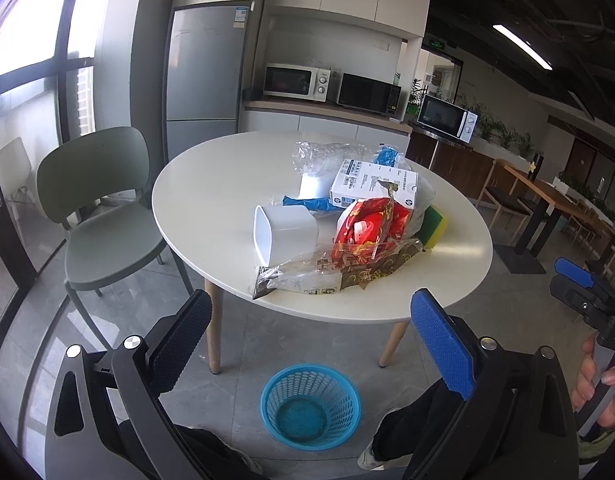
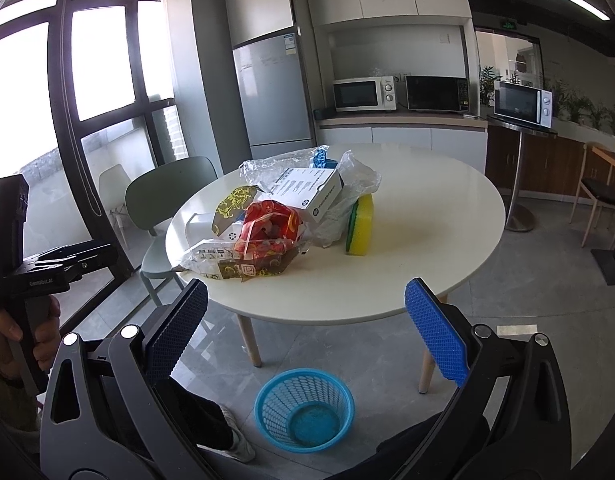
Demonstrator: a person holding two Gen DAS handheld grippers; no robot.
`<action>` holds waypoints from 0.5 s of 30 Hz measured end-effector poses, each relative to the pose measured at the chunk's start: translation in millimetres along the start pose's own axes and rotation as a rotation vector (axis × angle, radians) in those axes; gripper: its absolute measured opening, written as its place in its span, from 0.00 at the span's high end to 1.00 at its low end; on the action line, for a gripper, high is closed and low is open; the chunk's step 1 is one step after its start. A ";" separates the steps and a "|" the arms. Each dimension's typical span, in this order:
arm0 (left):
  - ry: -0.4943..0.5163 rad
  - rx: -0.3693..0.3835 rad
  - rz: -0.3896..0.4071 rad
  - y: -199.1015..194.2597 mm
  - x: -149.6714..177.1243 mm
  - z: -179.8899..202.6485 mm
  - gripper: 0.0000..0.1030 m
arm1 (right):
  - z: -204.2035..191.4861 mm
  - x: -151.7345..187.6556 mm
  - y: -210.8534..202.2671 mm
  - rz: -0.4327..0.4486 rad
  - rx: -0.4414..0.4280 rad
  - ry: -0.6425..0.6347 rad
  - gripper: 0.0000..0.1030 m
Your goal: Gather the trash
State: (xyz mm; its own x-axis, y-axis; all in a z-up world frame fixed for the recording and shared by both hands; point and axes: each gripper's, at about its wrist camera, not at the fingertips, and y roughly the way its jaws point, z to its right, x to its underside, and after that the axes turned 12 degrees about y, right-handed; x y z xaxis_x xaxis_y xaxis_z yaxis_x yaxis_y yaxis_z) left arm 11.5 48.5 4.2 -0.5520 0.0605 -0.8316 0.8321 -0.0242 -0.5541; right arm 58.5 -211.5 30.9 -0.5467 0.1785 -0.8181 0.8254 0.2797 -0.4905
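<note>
I had both grippers held back from the tabletop [image 1: 195, 184], nothing picked up yet. The left gripper [image 1: 311, 344] had its jaws spread wide and empty, and so did the right gripper [image 2: 305, 330]; each hung short of the tabletop's near edge, tilted down so the bin [image 1: 310, 406] showed between the fingers. The trash sat heaped toward the near side of the tabletop: a red bag [image 1: 367, 228] on top, a clear wrapper [image 1: 307, 278] under it at the near edge, a white box [image 1: 373, 188] behind, a sponge [image 2: 361, 220] on its edge just right of the heap, a tipped white cup [image 1: 283, 232] left of the red bag. The bin stood on the floor just in front of the tabletop. My judgement was to start with the near wrapper, pinch one loose edge, lift clear of the heap so nothing dragged along, then release straight over the bin
</note>
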 end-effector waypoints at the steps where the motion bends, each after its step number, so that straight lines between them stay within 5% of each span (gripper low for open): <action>1: 0.002 -0.004 0.001 1.5 -1.7 -1.0 0.06 | 2.0 -2.5 1.5 0.001 0.002 0.000 0.08; 15: -0.023 -0.061 -0.016 43.1 -23.7 -25.6 0.06 | 34.0 -46.2 50.0 -0.006 0.015 0.020 0.08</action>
State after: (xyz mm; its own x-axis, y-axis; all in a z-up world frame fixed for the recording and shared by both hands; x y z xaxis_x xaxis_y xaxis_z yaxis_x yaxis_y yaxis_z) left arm 61.8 71.6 0.9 -0.5660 0.0373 -0.8236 0.8244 0.0375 -0.5648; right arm 129.8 -237.8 33.9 -0.5545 0.1955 -0.8089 0.8237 0.2672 -0.5001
